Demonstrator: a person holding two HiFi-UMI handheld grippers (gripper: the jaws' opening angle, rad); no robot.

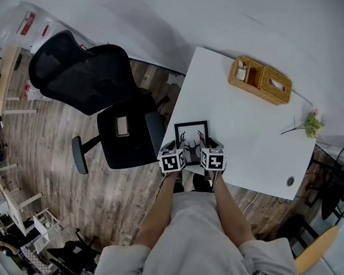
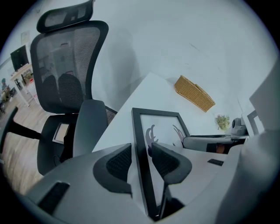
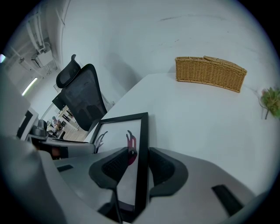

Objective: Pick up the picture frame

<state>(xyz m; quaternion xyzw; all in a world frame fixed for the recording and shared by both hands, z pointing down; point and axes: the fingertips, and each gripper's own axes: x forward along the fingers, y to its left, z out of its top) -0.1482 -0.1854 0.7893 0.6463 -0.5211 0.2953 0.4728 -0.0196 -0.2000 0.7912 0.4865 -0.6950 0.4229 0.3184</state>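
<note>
A black picture frame (image 1: pixel 191 133) with a deer-antler print lies flat near the front edge of the white table (image 1: pixel 251 142). My left gripper (image 1: pixel 181 145) straddles its left side bar, and in the left gripper view that bar (image 2: pixel 139 140) runs between the ribbed pads of the left gripper (image 2: pixel 141 159), which close on it. My right gripper (image 1: pixel 205 143) sits on the opposite side. The right gripper view shows the frame (image 3: pixel 118 129) with its right bar clasped between the jaws of the right gripper (image 3: pixel 141 168). The frame's near end is hidden under both grippers.
A wicker basket (image 1: pixel 260 80) stands at the table's far side, and a small green sprig (image 1: pixel 310 123) lies at the right edge. A black office chair (image 1: pixel 103 97) is close to the table's left edge. There is a round cable hole (image 1: pixel 290 181) at the table's front right.
</note>
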